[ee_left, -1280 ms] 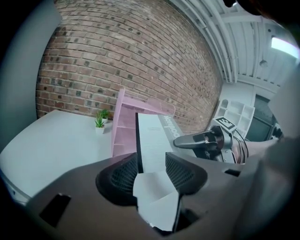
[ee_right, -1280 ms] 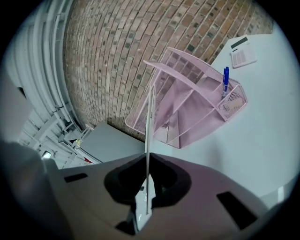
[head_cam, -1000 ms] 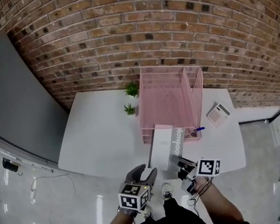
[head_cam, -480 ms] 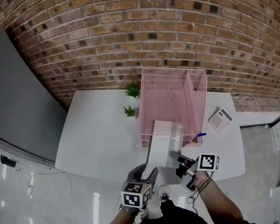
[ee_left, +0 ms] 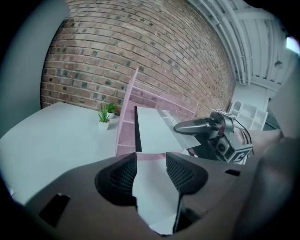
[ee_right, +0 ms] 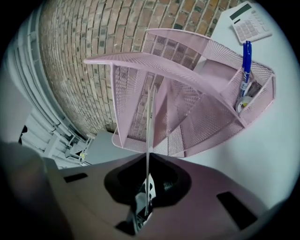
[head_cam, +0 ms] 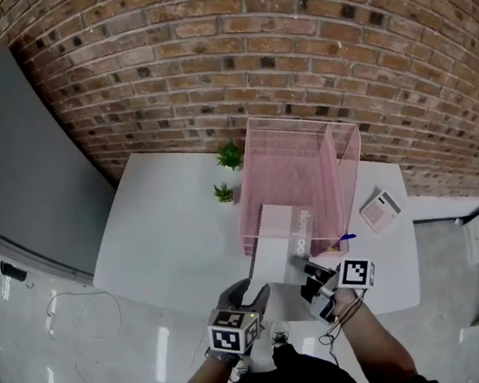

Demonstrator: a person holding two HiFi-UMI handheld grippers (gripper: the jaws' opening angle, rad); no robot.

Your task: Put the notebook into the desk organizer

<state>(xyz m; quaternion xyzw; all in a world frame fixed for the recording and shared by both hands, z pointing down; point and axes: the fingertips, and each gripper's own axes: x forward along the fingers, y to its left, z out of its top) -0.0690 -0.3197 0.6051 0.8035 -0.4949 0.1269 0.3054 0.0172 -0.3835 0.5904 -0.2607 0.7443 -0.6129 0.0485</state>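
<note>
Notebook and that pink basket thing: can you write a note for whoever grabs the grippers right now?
Left gripper: the notebook's near end fills the gap between its jaws, which look clamped on it.
Right gripper: shut on the notebook's right edge, seen as a thin line between its jaws.
Where things are: the notebook is lifted off the white table, with its far end at the front of the pink desk organizer.
Done: notebook picked up and lined up with the organizer.
Left: slide it all the way into a slot, then open both grippers and pull back.
</note>
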